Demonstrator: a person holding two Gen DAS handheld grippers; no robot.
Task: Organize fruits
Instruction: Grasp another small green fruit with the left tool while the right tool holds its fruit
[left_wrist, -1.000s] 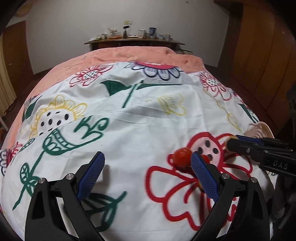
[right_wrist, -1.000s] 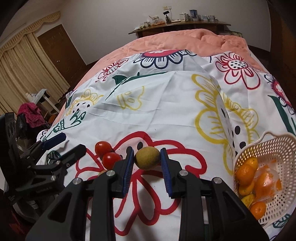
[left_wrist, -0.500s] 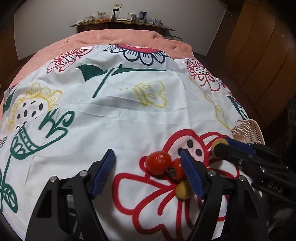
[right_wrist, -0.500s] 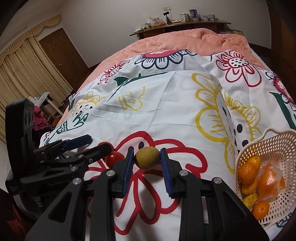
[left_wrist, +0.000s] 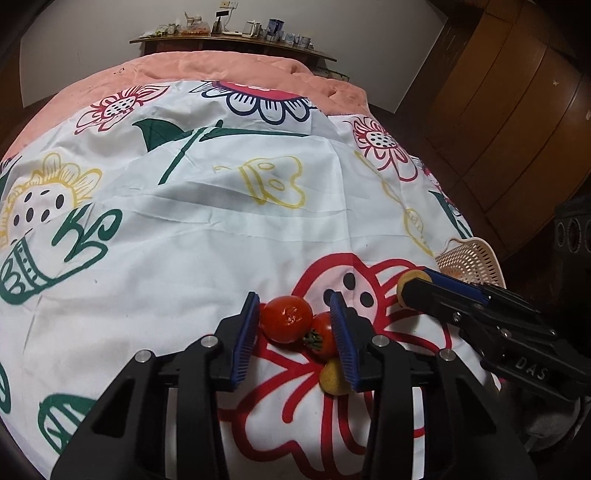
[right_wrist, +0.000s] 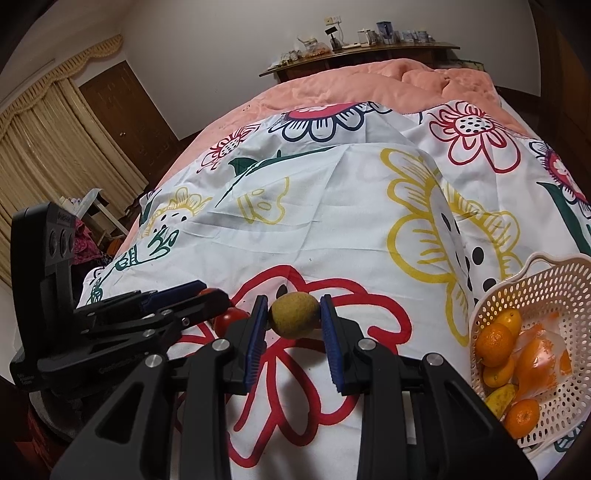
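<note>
On a flowered bedsheet (left_wrist: 221, 229), the left gripper (left_wrist: 293, 325) straddles two touching tomatoes (left_wrist: 286, 319), jaws not visibly clamped; closing could squeeze both. The right gripper (right_wrist: 294, 319) pinches a kiwi (right_wrist: 294, 319), which may slip before reaching the basket (right_wrist: 546, 280) of oranges beyond.

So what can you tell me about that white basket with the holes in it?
The white perforated plastic basket sits upright on the flowered bedsheet at the bed's right edge. It has a wavy rim and walls full of round holes. Inside lie small orange citrus fruits, a clear bag of orange pieces and a yellowish fruit.
</note>
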